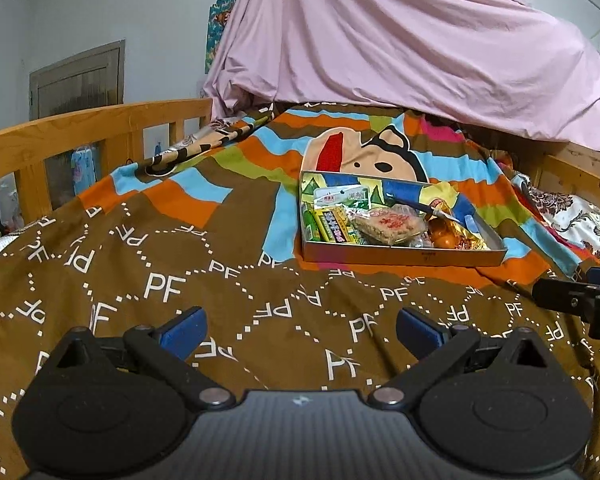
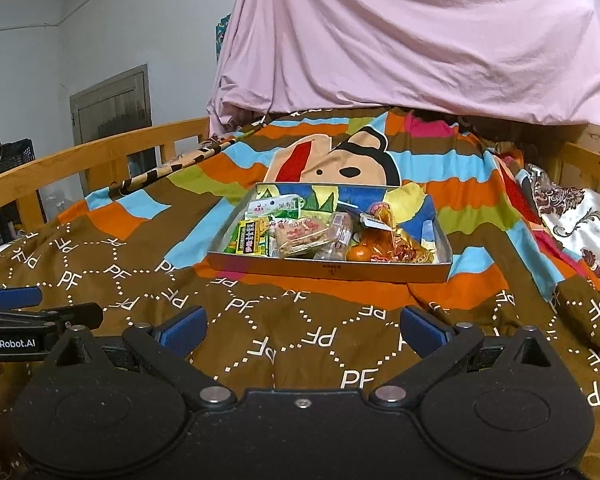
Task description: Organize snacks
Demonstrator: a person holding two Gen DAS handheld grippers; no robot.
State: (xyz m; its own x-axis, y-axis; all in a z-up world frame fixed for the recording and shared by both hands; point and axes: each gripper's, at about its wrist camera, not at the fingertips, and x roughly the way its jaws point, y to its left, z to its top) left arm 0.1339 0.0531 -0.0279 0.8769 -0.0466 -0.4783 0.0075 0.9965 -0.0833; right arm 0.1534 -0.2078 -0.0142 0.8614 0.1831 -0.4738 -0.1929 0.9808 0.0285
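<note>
- The snack tray [image 2: 328, 270] sits on the bedspread [image 2: 260, 344] at about 12 o'clock from the right gripper [image 2: 302, 330] — pretty much dead ahead, long side running 9-to-3 across the view.
- From the left gripper [image 1: 300, 330] the same tray [image 1: 400, 256] is off toward 1 o'clock, so I'd say the right one has the straighter shot at it.
- Everything looks packed in already: green packets [image 2: 252, 240] at the 9 o'clock end, a rice cake [image 2: 300, 236] in the middle, oranges [image 2: 360, 252] in a gold wrapper toward 3 o'clock (can't read the labels).
- Both grippers have their blue pads spread wide apart, nothing between them, hovering just over the bedspread — neither touches the tray.
- Nothing loose on the spread that I can spot, so this looks near done.
</note>
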